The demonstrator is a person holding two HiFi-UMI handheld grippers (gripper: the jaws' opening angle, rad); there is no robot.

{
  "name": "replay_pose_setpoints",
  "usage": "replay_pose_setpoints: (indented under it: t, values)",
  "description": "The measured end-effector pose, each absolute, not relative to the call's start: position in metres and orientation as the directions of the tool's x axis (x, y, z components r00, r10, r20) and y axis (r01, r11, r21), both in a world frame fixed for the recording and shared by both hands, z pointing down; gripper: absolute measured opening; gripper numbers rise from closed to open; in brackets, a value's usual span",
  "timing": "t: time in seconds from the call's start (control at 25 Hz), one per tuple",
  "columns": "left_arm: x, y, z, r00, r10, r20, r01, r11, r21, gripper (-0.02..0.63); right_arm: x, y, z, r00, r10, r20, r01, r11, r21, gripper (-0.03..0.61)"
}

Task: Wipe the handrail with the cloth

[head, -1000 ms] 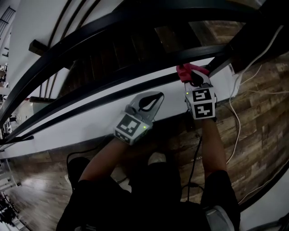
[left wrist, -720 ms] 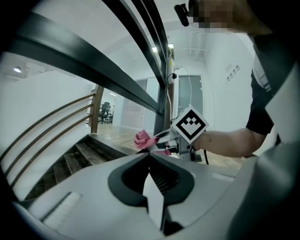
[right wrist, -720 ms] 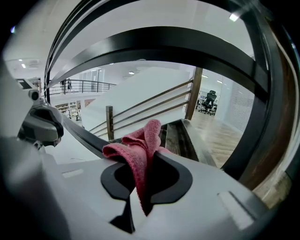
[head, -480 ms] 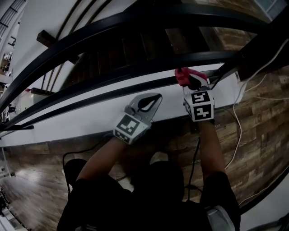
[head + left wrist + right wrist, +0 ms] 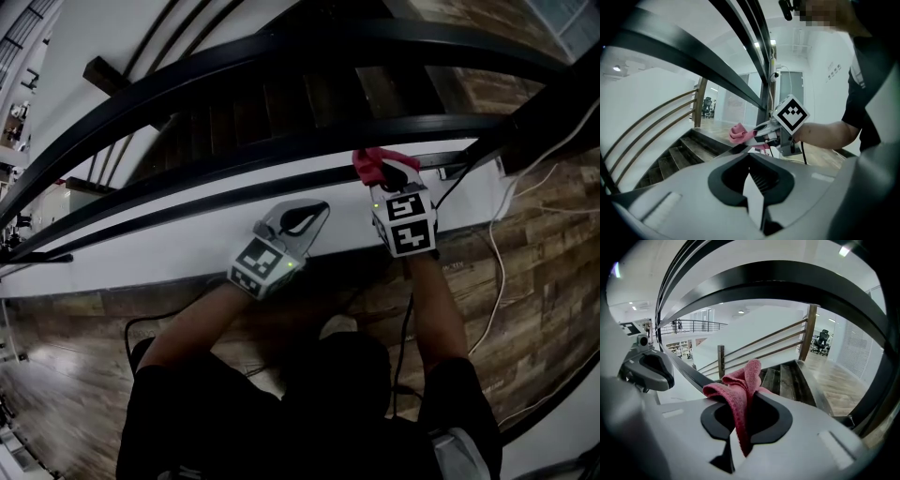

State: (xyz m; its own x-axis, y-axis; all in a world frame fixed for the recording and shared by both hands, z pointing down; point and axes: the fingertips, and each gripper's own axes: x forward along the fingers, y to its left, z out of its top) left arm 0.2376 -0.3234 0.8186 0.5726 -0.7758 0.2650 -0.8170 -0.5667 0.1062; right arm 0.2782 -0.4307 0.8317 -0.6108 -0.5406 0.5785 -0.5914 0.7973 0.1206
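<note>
Cloth (image 5: 373,163): red, soft, limp, and judged light. It was seen bunched above the right gripper (image 5: 384,174), whose jaws were closed tight on one fold, with a tail hanging down between them. The bunch was noted against the thin lower rail (image 5: 216,199), just under the thicker handrail (image 5: 234,150). Contact was judged likely, but light. The fabric was expected to drag and ruck on the metal rather than slip, so a fuller wad at the tips would be better gripped.

Left gripper (image 5: 302,219): jaws were found closed together, with nothing held, near the white panel (image 5: 141,258).

Room: the rails were seen curving away leftward unobstructed. The right end was closed off by a dark post (image 5: 553,103). Lift was limited by the bars close overhead.
</note>
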Motion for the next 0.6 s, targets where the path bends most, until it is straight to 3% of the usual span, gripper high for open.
replay_pose_setpoints:
  t: [0.36, 0.6]
  values:
    - [0.191, -0.300, 0.822, 0.554, -0.769, 0.320, -0.819, -0.571, 0.048, -0.002, 0.236, -0.410, 0.833, -0.625, -0.495, 0.603, -0.524, 0.839, 0.145, 0.044]
    - [0.160, -0.292, 0.823, 0.520, -0.792, 0.321, -0.850, -0.517, 0.101, -0.002, 0.207, -0.393, 0.835, -0.641, -0.464, 0.611, -0.476, 0.865, 0.158, 0.044]
